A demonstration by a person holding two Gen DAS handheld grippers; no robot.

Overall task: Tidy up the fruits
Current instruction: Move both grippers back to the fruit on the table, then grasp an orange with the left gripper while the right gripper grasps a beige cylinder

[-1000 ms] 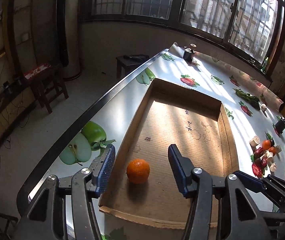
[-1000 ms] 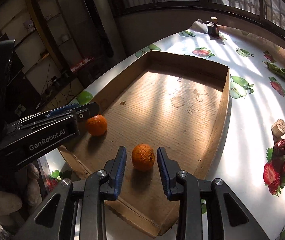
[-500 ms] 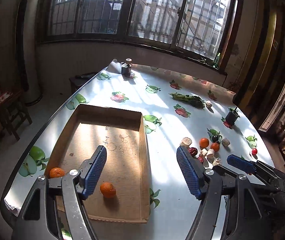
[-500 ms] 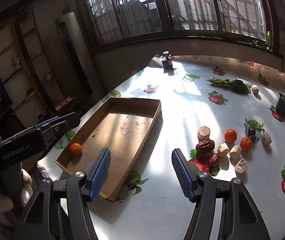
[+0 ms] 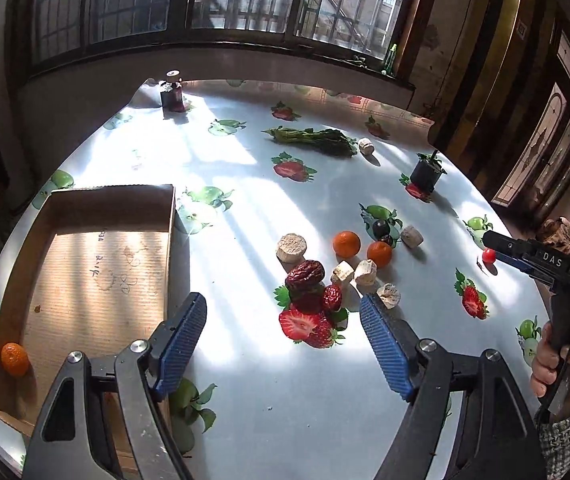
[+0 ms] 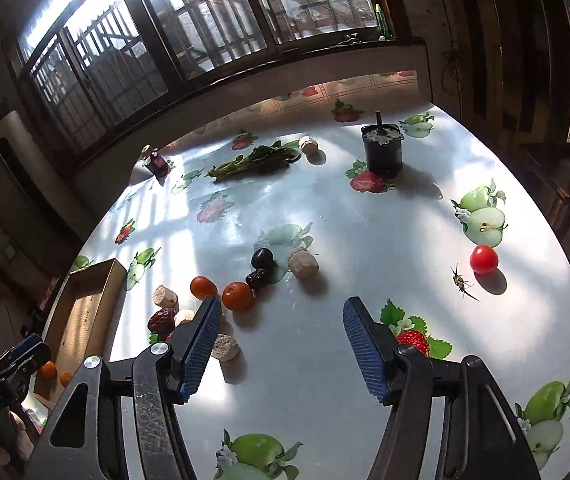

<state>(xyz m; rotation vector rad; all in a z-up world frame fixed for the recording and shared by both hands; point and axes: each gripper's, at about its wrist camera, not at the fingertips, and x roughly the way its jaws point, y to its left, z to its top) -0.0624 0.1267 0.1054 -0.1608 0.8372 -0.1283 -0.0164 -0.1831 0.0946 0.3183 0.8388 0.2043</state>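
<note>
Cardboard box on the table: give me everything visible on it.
The cardboard box is a shallow, open-topped brown tray of corrugated card with low walls, lying flat near the table's left edge in the left wrist view. Sunlight stripes its floor, which carries dark handwritten scribbles and a small spot. The near rim looks ragged. One orange sits in its near left corner; the right wrist view shows a second orange beside it. No claw touches the box.

free: bare tablecloth (image 6: 285,392) before tools | blocked: fruit-and-cork cluster (image 5: 337,276), black pot (image 6: 381,148)
</note>
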